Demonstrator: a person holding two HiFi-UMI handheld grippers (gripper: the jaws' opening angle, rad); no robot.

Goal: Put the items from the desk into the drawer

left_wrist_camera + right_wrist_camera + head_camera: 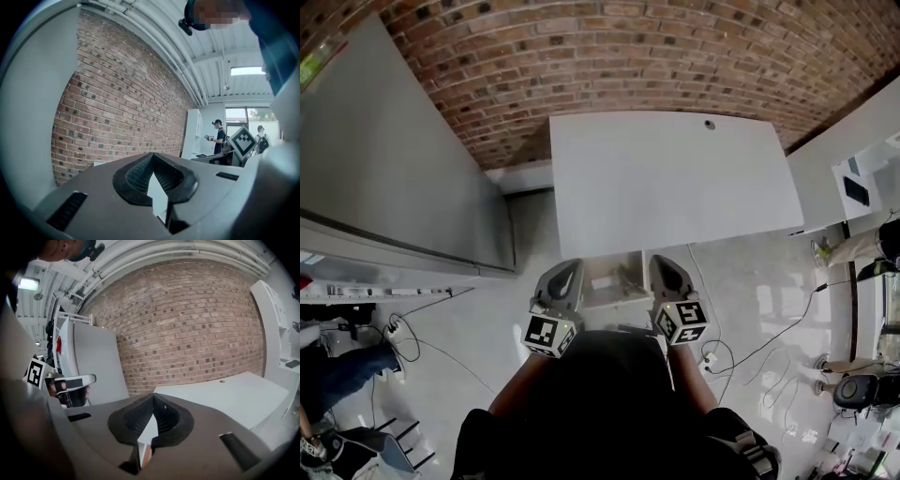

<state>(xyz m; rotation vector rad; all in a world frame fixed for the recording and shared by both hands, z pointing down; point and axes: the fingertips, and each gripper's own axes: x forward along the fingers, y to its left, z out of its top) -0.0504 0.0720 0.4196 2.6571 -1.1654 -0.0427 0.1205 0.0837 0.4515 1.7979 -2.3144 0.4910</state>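
Note:
The white desk (675, 178) lies ahead of me; on its top I see only a small dark cable hole (709, 124) near the far edge. Below its near edge a white drawer (614, 281) stands pulled out, and its inside is too small to make out. My left gripper (572, 269) is held at the drawer's left and my right gripper (662, 264) at its right, both close to my body. In the left gripper view the left gripper (153, 156) has its tips together with nothing between them. In the right gripper view the right gripper (153, 397) is likewise shut and empty, above the desk (225, 397).
A brick wall (609, 56) runs behind the desk. A large grey panel (384, 159) stands at the left. Cables (750, 352) and a power strip lie on the floor to the right, white shelving (862, 187) further right. Two people (218, 136) stand far off.

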